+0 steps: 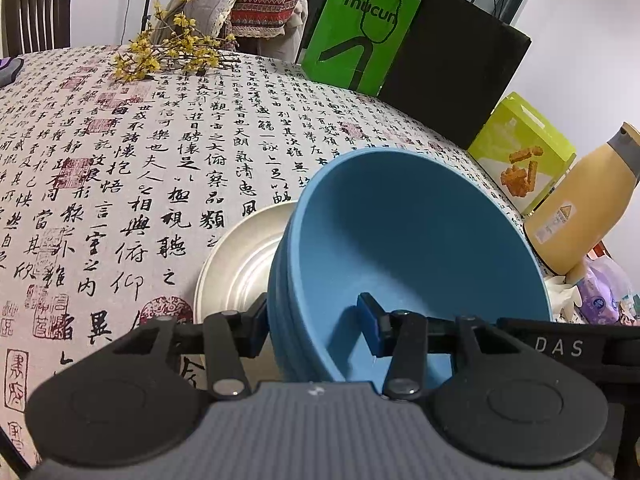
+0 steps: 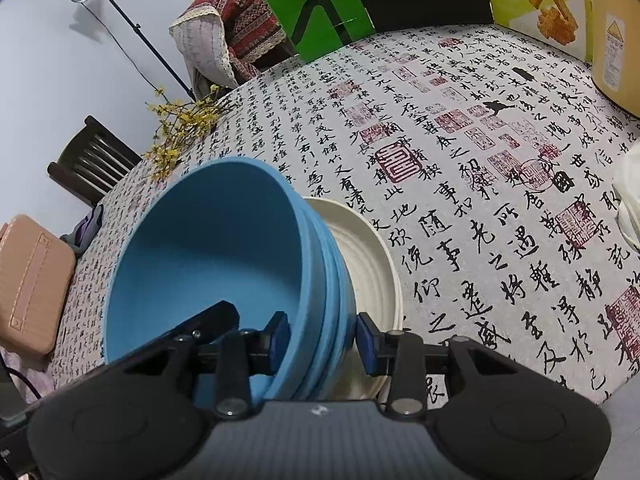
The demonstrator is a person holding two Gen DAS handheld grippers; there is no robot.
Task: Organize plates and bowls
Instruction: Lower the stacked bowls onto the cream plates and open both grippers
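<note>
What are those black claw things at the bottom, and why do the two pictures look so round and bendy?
They are two grabbers that a person holds, one in each hand. A tiny wide-eyed camera sits on each, which bends the view. One picture looks along the left gripper, the other along the right gripper. Each pinches the rim of the same stack of blue bowls, one pad inside and one outside. Under the bowls sits a white plate on a tablecloth printed with writing. Yellow flowers, a green bag and a snack box are farther back.
</note>
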